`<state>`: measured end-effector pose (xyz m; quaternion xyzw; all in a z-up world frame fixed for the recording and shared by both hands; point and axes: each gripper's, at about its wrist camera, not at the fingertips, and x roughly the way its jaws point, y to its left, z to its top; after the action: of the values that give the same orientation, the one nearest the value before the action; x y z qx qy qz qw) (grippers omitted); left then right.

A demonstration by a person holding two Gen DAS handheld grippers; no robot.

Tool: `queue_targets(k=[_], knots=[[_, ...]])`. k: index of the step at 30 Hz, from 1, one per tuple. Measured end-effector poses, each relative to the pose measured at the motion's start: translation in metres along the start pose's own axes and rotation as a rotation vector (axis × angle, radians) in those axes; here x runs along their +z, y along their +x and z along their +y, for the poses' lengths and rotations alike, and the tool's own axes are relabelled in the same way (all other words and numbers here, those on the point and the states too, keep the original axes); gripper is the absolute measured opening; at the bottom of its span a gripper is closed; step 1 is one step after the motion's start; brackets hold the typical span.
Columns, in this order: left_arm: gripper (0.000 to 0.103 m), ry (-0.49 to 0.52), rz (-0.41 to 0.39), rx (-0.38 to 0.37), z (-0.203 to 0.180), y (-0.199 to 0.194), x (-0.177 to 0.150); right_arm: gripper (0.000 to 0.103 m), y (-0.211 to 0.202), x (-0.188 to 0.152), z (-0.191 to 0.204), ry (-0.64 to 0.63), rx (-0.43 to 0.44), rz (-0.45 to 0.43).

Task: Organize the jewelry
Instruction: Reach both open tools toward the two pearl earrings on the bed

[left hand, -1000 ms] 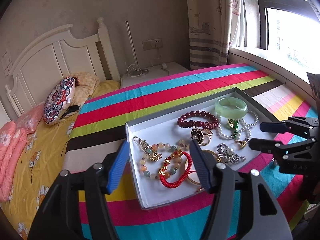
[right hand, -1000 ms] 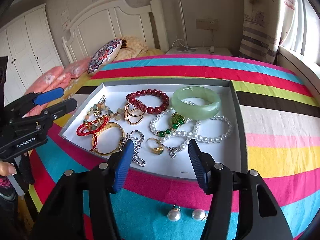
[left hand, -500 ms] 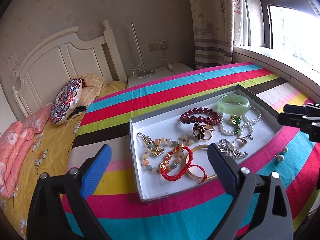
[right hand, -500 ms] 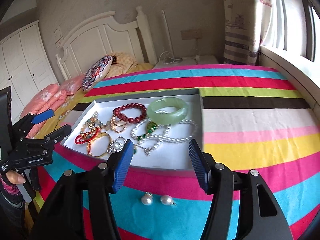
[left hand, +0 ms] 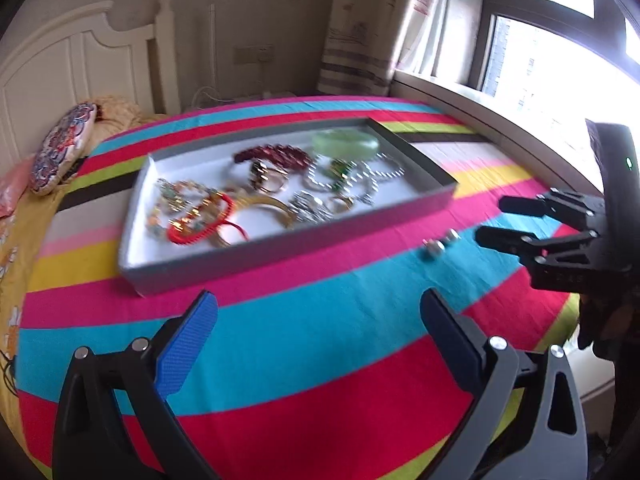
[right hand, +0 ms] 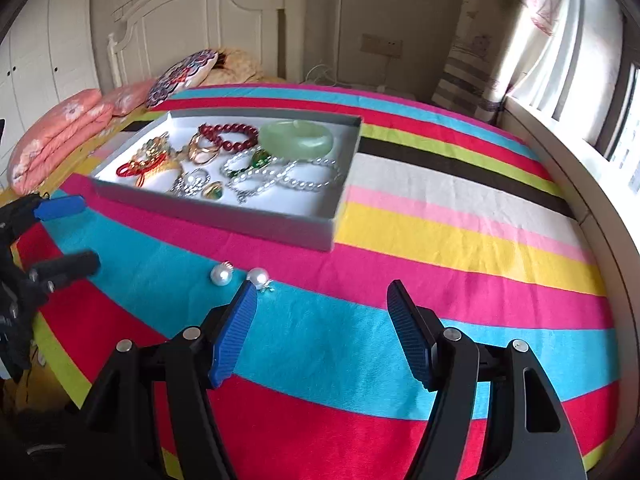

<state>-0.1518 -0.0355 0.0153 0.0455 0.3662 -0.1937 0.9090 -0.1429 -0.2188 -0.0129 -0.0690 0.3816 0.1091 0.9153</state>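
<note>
Jewelry fills the tray [right hand: 256, 222] ahead of my fingers; two pearl earrings [right hand: 221, 275] lie left of my right gripper [right hand: 320, 330]. Both it and my left gripper [left hand: 316, 336] are spread, holding nothing.

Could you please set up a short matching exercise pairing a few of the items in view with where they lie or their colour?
Items:
1. pearl earrings
2. jade bangle
3. beaded bracelet
4. left gripper

Descriptions:
A. dark red, inside the tray
B. open, holding nothing
C. on the cloth, outside the tray
D. pale green, inside the tray

Pairs: 1-C, 2-D, 3-A, 4-B
</note>
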Motion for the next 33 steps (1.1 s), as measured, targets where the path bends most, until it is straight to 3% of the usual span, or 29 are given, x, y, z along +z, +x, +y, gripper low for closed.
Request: queue_targets(k=[4,11,15,18,23,33], knots=[[0.100,0.031,0.014,0.004,-0.006,0.004,-0.002,0.064,0.014,-0.003,0.010,-0.027,0.019,0.047],[0.100,-0.065,0.059,-0.049,0.012,0.017,-0.003,0.052,0.020,0.002,0.021,-0.057,0.048,0.057],[0.100,-0.007,0.042,-0.019,0.002,0.012,-0.004,0.045,0.025,0.010,0.026,-0.085,0.066,0.071],[0.100,0.040,0.036,-0.009,-0.008,0.008,-0.003,0.032,0.026,0.013,0.029,-0.099,0.102,0.078],[0.100,0.031,0.044,-0.059,-0.013,0.005,0.004,0.016,0.023,0.008,0.031,-0.098,0.116,0.067],[0.100,0.118,0.059,-0.083,-0.050,0.023,0.024,0.015,0.002,-0.003,0.006,0.000,0.121,-0.003]])
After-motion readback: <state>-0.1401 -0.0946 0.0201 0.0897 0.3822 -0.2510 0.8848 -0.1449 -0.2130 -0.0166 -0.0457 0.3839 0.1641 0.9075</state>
